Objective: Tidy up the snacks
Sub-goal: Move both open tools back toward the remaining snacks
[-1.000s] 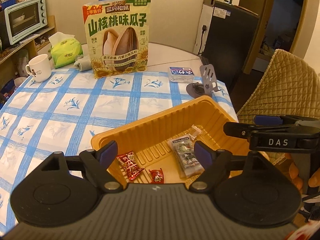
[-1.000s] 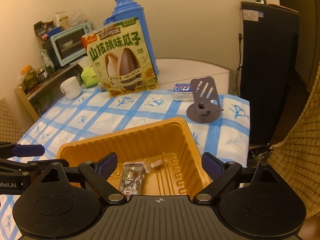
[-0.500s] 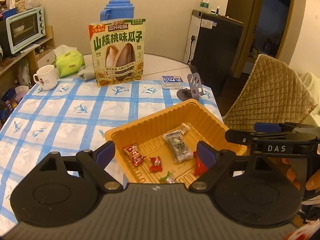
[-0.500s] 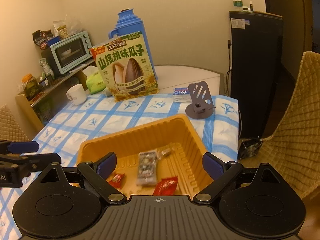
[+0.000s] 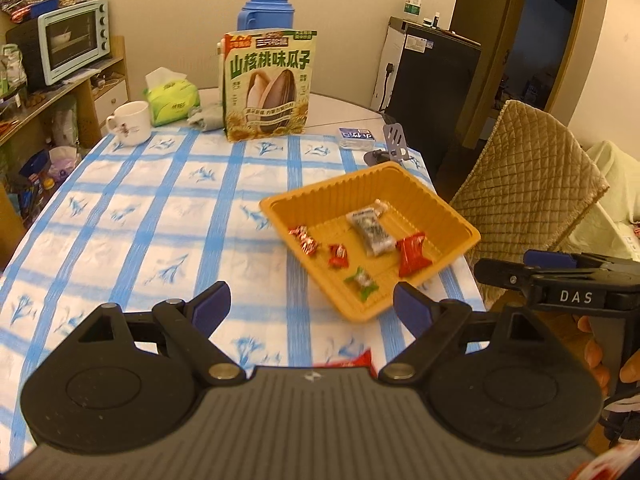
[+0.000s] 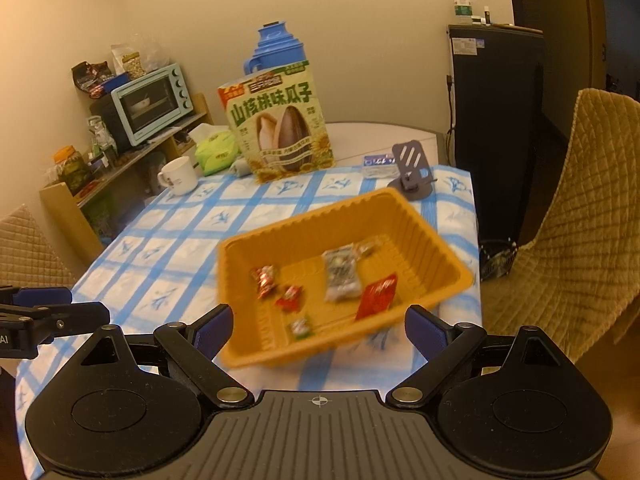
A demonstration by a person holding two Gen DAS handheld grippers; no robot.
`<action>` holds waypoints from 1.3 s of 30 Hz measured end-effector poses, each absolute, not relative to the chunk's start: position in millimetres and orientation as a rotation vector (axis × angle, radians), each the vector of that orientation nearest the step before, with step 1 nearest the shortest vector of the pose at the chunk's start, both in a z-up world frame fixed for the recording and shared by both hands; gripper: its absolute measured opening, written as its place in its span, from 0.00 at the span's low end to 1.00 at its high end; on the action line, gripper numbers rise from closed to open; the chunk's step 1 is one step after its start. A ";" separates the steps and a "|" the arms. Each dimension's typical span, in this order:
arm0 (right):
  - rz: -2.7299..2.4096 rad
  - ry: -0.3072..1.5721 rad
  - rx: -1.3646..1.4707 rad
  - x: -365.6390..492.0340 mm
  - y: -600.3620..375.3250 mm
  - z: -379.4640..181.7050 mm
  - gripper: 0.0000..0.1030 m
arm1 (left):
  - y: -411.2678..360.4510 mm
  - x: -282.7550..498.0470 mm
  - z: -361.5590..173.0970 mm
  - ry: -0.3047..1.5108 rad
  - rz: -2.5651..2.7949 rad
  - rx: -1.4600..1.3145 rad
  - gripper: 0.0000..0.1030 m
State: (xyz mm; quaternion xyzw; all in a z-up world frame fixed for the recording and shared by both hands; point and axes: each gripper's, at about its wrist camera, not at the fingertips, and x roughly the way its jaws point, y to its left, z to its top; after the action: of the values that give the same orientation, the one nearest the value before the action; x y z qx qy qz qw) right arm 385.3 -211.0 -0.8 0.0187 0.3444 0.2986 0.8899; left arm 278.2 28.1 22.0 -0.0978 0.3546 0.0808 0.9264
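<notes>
An orange plastic tray sits near the right front corner of the blue-checked table. In it lie a grey packet, a red packet, small red candies and a green candy. A red wrapper lies on the cloth just in front of my left gripper. My left gripper is open and empty, short of the tray. My right gripper is open and empty above the tray's near edge; it also shows in the left wrist view.
A large sunflower-seed bag stands at the back with a blue thermos behind it. A white mug, a green tissue pack, a small blue box and a grey phone stand are near. A quilted chair stands right.
Both grippers have pulled back and up from the tray, so more of the table and tray shows. A red wrapper has come into view below the left gripper.
</notes>
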 end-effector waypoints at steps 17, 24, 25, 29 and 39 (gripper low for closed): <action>0.606 0.740 0.064 256.4 -208.0 -5.2 0.90 | 39.7 145.8 14.0 0.747 0.118 -0.189 0.85; 0.601 0.786 0.053 220.2 -204.3 -23.8 0.90 | 45.8 112.7 -6.1 0.770 0.121 -0.188 0.85; 0.600 0.793 0.048 216.4 -203.1 -26.6 0.90 | 46.0 109.2 -9.2 0.774 0.120 -0.187 0.85; 0.599 0.830 0.023 203.7 -198.6 -41.6 0.90 | 46.2 97.4 -23.4 0.803 0.116 -0.196 0.84; 0.625 0.892 -0.031 192.9 -188.5 -71.4 0.89 | 46.4 83.0 -47.3 0.857 0.127 -0.205 0.84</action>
State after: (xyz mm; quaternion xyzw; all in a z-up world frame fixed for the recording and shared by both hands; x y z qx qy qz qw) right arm 192.9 -188.5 -71.4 -0.0148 0.4244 0.2974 0.8551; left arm 83.0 46.4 -47.3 -0.0990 0.4144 0.0612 0.9026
